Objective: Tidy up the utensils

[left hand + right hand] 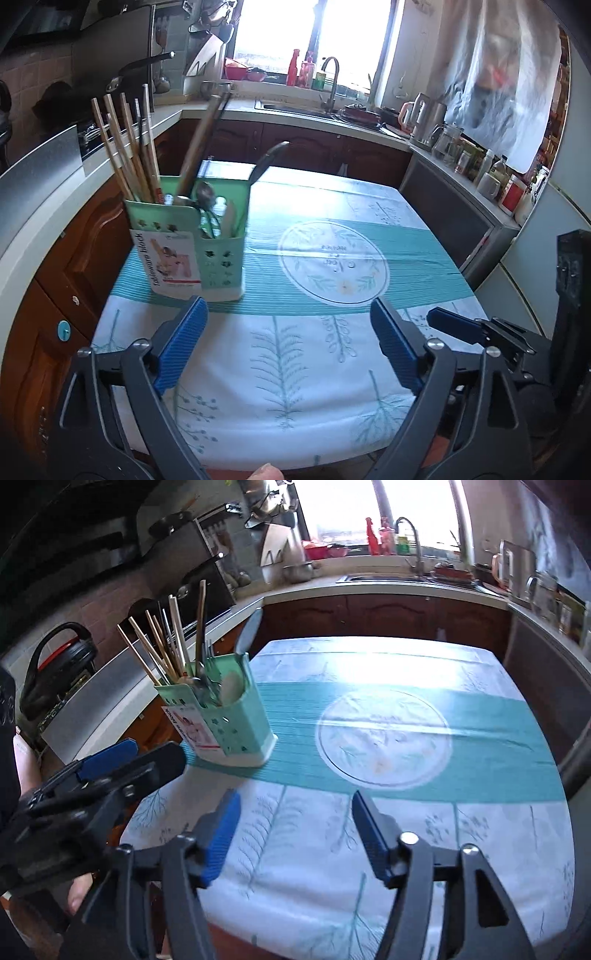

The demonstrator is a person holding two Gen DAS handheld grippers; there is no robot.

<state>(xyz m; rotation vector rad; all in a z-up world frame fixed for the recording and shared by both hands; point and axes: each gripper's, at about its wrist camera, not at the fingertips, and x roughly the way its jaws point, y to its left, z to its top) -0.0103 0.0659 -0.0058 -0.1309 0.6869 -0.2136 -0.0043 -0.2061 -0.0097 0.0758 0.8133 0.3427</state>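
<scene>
A green utensil holder (218, 254) stands on the table's left side. It holds several wooden chopsticks (122, 147), spoons (205, 194) and a long wooden-handled tool (199, 136). It also shows in the right wrist view (236, 720) with its chopsticks (155, 650). My left gripper (288, 347) is open and empty, just in front of the holder. My right gripper (295, 834) is open and empty over the table's near part. In the right wrist view the left gripper (110, 768) sits at the left, beside the holder.
The table carries a white and teal cloth (332, 258) with a round print. Brown cabinets and a countertop (295, 114) with a sink run behind. Jars and a kettle (421, 114) crowd the right counter. A stove (66, 686) stands to the left.
</scene>
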